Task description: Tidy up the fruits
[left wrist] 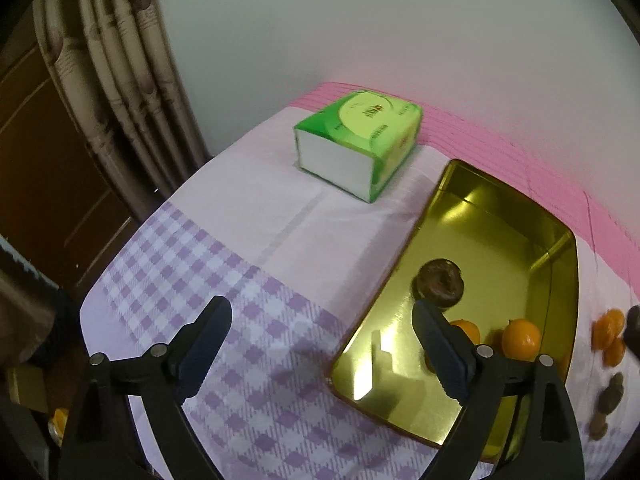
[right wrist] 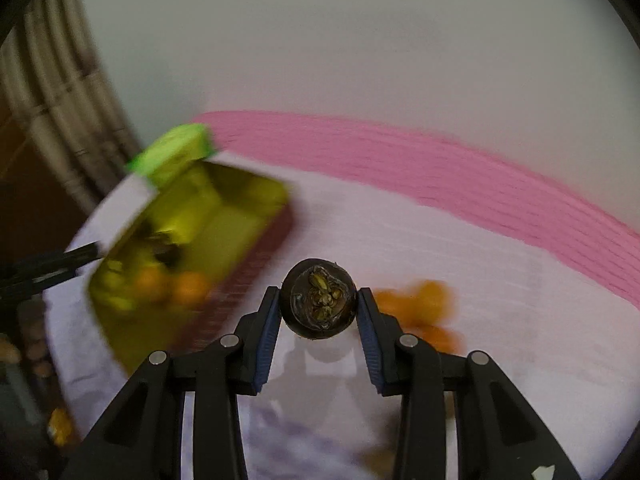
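A gold metal tray (left wrist: 556, 280) lies on the table and holds a dark mangosteen (left wrist: 439, 282) and two oranges (left wrist: 521, 338). My left gripper (left wrist: 322, 344) is open and empty, hovering over the tray's near left corner. My right gripper (right wrist: 318, 322) is shut on a dark mangosteen (right wrist: 318, 298) and holds it above the cloth, to the right of the tray (right wrist: 240, 196). Several oranges (right wrist: 420, 304) lie on the cloth just behind and to the right of it; they also show blurred at the right edge of the left wrist view (left wrist: 608, 334).
A green tissue pack (left wrist: 360, 140) stands on the table behind the tray. Small brown fruits (left wrist: 608, 400) lie right of the tray. The tablecloth (left wrist: 248, 264) is purple check with a pink band at the wall. A curtain (left wrist: 120, 80) hangs at the left.
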{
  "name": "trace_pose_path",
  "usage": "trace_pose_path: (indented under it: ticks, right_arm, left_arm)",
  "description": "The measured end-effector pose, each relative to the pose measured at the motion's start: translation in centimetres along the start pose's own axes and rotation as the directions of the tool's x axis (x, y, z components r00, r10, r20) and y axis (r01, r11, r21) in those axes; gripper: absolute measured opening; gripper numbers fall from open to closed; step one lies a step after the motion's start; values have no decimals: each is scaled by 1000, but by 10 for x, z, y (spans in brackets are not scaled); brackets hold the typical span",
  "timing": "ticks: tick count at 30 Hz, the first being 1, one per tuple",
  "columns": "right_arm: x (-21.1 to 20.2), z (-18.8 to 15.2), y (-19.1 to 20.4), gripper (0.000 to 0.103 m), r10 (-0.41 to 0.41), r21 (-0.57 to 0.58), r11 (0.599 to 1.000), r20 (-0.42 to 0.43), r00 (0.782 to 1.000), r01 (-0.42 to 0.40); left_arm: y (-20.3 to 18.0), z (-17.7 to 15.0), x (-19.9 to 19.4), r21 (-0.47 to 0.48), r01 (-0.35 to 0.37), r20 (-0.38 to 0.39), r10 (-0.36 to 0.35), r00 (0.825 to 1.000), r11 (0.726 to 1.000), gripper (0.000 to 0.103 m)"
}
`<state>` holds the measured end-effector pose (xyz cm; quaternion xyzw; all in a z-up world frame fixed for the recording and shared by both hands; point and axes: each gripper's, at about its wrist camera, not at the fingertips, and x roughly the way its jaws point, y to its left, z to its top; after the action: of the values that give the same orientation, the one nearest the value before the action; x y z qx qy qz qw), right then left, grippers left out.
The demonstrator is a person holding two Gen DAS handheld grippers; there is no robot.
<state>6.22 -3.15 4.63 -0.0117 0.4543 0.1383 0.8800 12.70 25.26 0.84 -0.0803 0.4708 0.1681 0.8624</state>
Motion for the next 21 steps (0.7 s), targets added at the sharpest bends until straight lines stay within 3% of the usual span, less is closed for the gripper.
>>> trace_pose_path:
  ticks: [5, 8, 16, 21]
  right_arm:
    - [26, 9, 62, 35, 152, -57, 986, -66, 986, -156]
    - [40, 10, 87, 35, 160, -121, 978, -96, 982, -171]
    - [67, 3, 109, 35, 122, -219, 963, -181, 976, -161]
    - [70, 3, 112, 36, 24, -303, 950, -173, 985, -77]
  left_arm:
    - [10, 1, 2, -40, -8, -13, 8, 1000, 999, 92]
    - [16, 2, 3, -65, -16, -21, 14, 1000, 998, 92]
    - [17, 0, 6, -67, -9, -44, 6, 999, 998, 92]
    - [14, -1, 8, -62, -2, -51, -2, 999, 998, 92]
